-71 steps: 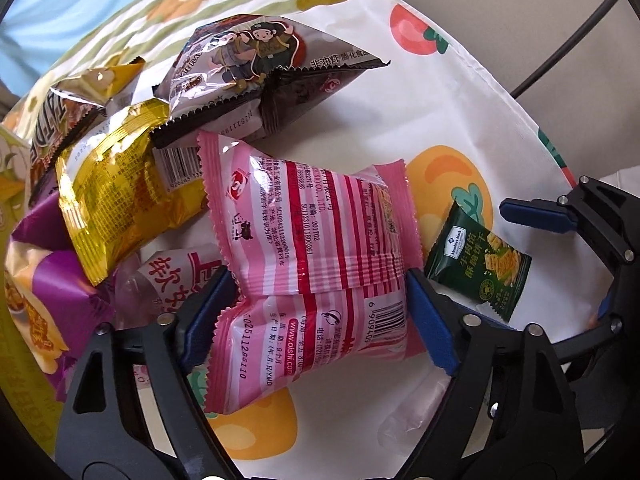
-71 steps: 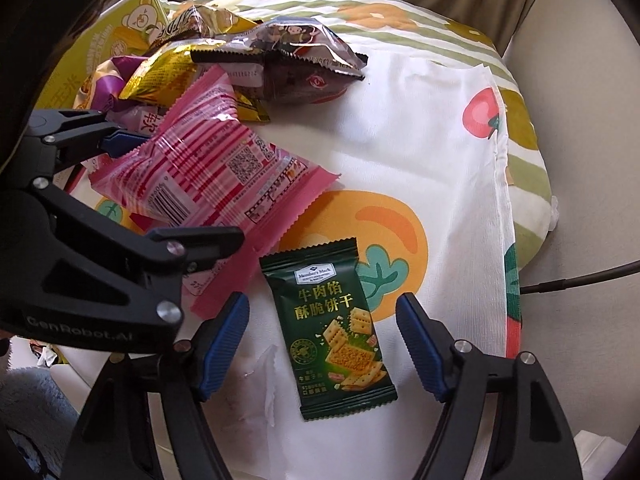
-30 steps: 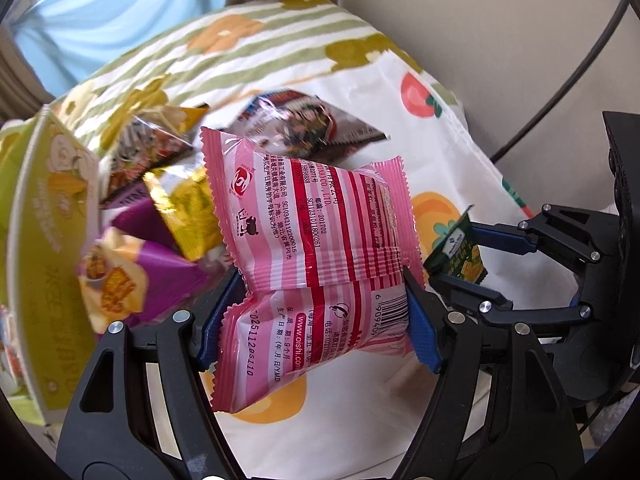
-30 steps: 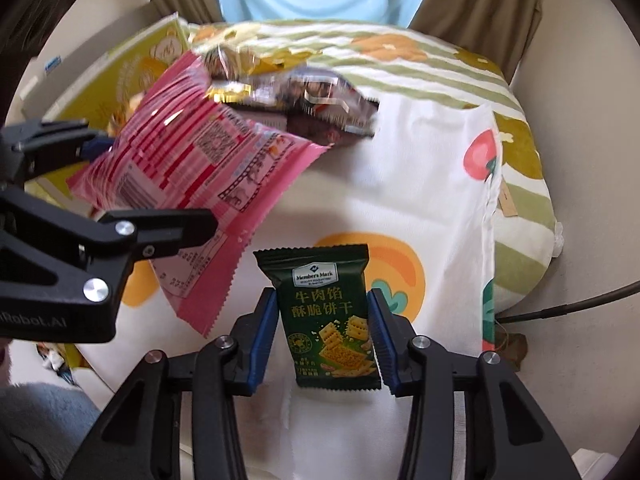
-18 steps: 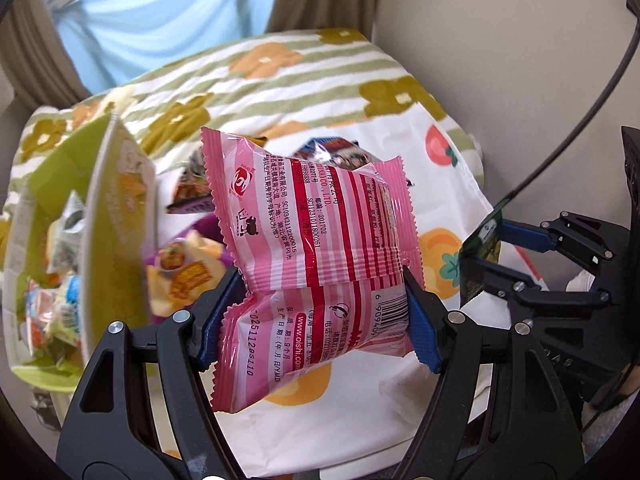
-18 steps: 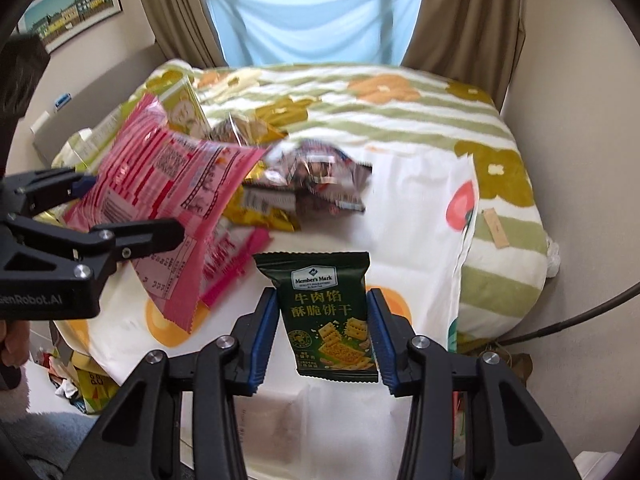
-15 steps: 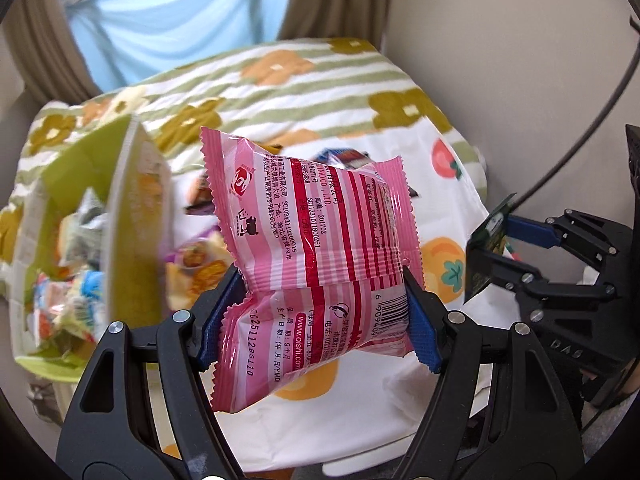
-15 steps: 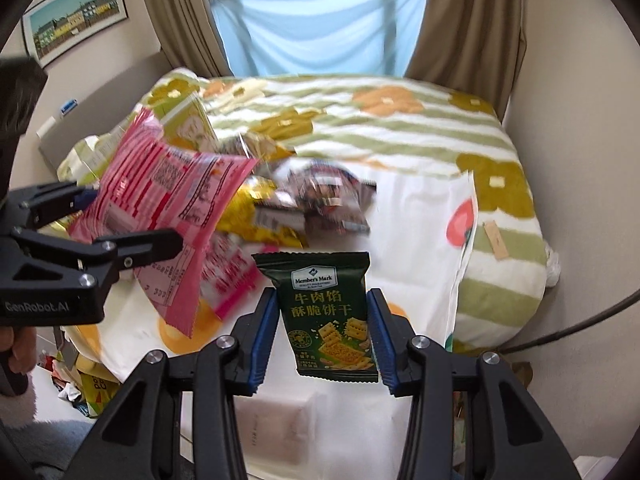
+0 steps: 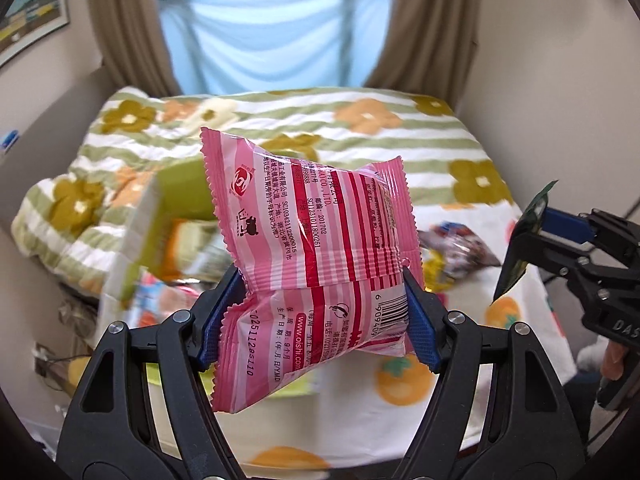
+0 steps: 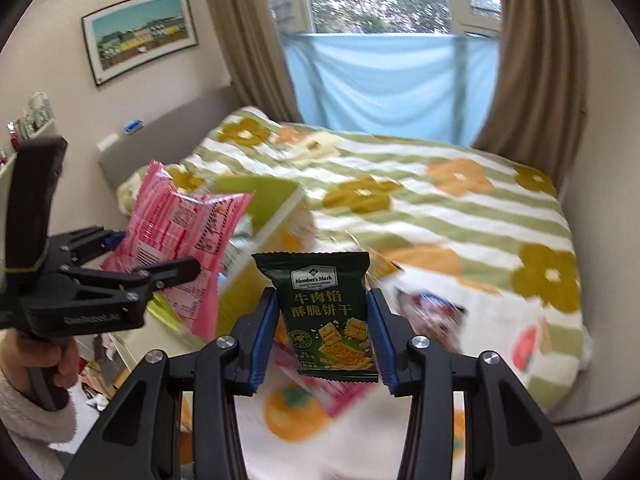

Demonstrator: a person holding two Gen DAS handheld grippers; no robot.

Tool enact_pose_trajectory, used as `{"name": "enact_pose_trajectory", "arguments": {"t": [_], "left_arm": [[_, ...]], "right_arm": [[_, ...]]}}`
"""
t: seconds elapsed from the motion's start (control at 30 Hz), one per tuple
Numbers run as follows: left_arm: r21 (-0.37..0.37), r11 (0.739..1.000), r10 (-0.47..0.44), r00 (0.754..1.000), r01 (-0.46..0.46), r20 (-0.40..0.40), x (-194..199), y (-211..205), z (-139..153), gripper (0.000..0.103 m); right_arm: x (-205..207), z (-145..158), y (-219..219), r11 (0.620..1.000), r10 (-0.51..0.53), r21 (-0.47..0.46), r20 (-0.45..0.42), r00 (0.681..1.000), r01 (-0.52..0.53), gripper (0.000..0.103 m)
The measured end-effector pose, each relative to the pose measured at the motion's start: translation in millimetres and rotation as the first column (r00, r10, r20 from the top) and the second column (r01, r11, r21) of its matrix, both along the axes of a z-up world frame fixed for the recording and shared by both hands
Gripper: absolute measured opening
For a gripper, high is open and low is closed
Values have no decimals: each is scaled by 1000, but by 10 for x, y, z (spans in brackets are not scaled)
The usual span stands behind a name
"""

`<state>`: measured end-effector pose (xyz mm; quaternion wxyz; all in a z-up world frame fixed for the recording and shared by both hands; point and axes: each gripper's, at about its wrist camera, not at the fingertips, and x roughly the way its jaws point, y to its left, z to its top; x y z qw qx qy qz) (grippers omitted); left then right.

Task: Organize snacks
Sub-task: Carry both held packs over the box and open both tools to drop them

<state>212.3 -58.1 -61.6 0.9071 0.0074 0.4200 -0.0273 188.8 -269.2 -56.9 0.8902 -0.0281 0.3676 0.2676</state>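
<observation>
Above the bed (image 10: 460, 216), both claws are lifted clear of the bedding, each clamped on a snack. The left claw (image 9: 320, 316) has its 2 blue pads pressed into the lower half of a pink striped packet (image 9: 316, 256), which bulges and stands upright between them, its back label facing the camera. The right claw (image 10: 322, 334) is closed narrowly on a small dark green cracker packet (image 10: 326, 312), also upright, front label toward the camera. In the left wrist view the green packet (image 9: 520, 248) shows edge-on at the far right. On the bed, below and behind the pink packet, sits a yellow-green box (image 9: 176, 188) with blurred wrappers inside. To the right of the box, a dark wrapper (image 9: 460, 246) lies on a white fruit-print cloth (image 9: 512, 320) spread over the striped flowered blanket (image 9: 360, 120).
</observation>
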Motion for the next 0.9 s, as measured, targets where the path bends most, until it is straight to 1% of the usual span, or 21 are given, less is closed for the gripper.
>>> {"name": "enact_pose_trajectory", "arguments": {"t": [0.2, 0.37, 0.47, 0.57, 0.7, 0.77, 0.8, 0.83, 0.9], "left_arm": [[-1, 999, 32, 999, -32, -9, 336, 801, -12, 71], [-9, 1000, 21, 999, -21, -39, 744, 1411, -136, 71], [0, 1000, -8, 998, 8, -70, 999, 1630, -253, 71], [-8, 999, -40, 992, 39, -119, 1246, 1774, -440, 71], [-23, 996, -88, 980, 86, -177, 1477, 1809, -711, 71], [-21, 995, -100, 976, 98, -192, 1567, 1813, -813, 76], [-17, 995, -103, 976, 101, -194, 1589, 1797, -845, 81], [-6, 995, -103, 975, 104, -196, 1613, 1782, -872, 92], [16, 994, -107, 977, 112, -186, 1625, 1760, -902, 103]], "right_arm": [[323, 126, 764, 999, 35, 22, 22, 999, -35, 41], [645, 93, 1316, 999, 20, 47, 7, 1000, -20, 41], [855, 32, 1620, 998, -5, 65, -24, 1000, 7, 41], [989, -42, 1808, 997, -37, 73, -58, 998, 41, 41], [1167, -163, 2008, 994, -86, 59, -101, 991, 93, 41], [1229, -211, 2050, 992, -107, 55, -119, 987, 114, 41], [1263, -241, 2068, 991, -115, 52, -129, 985, 123, 41], [1288, -269, 2074, 990, -122, 47, -137, 983, 130, 41], [1347, -318, 2121, 990, -130, 39, -152, 980, 138, 41]]}}
